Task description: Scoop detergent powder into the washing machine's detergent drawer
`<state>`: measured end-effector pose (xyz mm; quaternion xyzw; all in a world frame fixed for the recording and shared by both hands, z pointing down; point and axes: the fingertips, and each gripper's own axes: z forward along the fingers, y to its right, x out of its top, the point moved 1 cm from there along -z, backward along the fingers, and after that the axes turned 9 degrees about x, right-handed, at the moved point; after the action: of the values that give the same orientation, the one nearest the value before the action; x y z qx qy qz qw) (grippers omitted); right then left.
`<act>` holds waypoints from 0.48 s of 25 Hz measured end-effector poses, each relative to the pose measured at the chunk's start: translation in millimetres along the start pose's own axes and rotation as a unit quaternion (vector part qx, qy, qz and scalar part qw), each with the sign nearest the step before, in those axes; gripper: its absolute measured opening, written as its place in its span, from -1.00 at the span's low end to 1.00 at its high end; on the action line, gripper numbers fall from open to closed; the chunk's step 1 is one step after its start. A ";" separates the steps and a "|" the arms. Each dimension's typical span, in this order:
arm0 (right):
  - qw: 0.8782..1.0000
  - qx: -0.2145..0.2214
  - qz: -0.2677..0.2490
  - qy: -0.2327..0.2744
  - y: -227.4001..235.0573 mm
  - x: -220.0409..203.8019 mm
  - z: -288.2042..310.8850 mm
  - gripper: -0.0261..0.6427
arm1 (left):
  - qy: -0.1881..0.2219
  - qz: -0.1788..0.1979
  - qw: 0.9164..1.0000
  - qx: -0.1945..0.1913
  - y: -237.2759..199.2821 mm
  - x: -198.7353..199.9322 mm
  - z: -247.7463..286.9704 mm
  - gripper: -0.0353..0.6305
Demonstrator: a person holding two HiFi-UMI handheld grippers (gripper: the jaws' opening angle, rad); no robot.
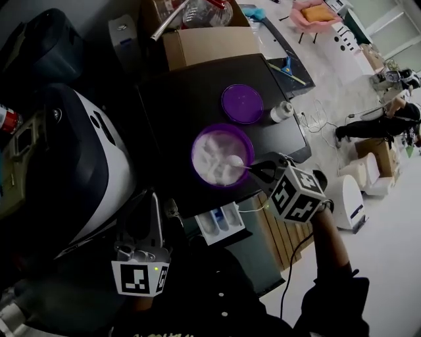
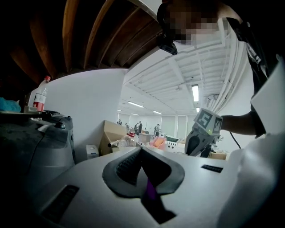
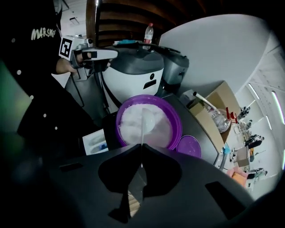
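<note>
A purple bowl (image 1: 200, 141) (image 3: 173, 124) heaped with white detergent powder stands on the washing machine's black top (image 1: 177, 99). My right gripper (image 1: 258, 170) (image 3: 141, 147) is shut on the thin handle of a white spoon (image 1: 235, 160) (image 3: 146, 118), whose scoop lies on the powder at the bowl's near right side. The detergent drawer (image 1: 220, 221) (image 3: 94, 142) is pulled out below the bowl, its compartments showing. My left gripper (image 1: 150, 210) (image 2: 141, 149) is held low at the left, left of the drawer, its jaws shut with nothing visible in them.
The bowl's purple lid (image 1: 242, 103) (image 3: 192, 146) lies behind it beside a small white bottle (image 1: 281, 112). A cardboard box (image 1: 210, 45) and a clear jar (image 1: 207, 12) stand at the back. A large white-and-dark appliance (image 1: 72, 158) (image 3: 133, 71) stands at the left.
</note>
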<state>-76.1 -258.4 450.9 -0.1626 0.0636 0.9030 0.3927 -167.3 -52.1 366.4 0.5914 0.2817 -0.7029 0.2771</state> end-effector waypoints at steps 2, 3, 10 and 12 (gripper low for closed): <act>0.999 0.023 -0.013 -0.037 0.4 0.8 4.8 -0.83 | -0.005 -0.005 1.000 -0.002 -1.7 -4.5 2.5 -0.85; 0.998 0.032 -0.018 -0.053 1.0 1.2 7.0 -0.83 | -0.007 -0.007 1.000 -0.002 -2.6 -6.5 3.8 -0.85; 0.982 0.073 -0.055 -0.163 10.4 0.1 20.2 -0.83 | -0.018 -0.012 1.000 -0.011 -6.8 -18.8 12.9 -0.85; 0.978 0.069 -0.066 -0.184 16.0 0.4 21.8 -0.83 | -0.023 -0.015 1.000 -0.012 -8.5 -22.8 15.0 -0.85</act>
<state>-93.4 -263.7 471.0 0.0306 0.0416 0.8830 0.4665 -180.3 -55.9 391.6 0.5680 0.2921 -0.7167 0.2800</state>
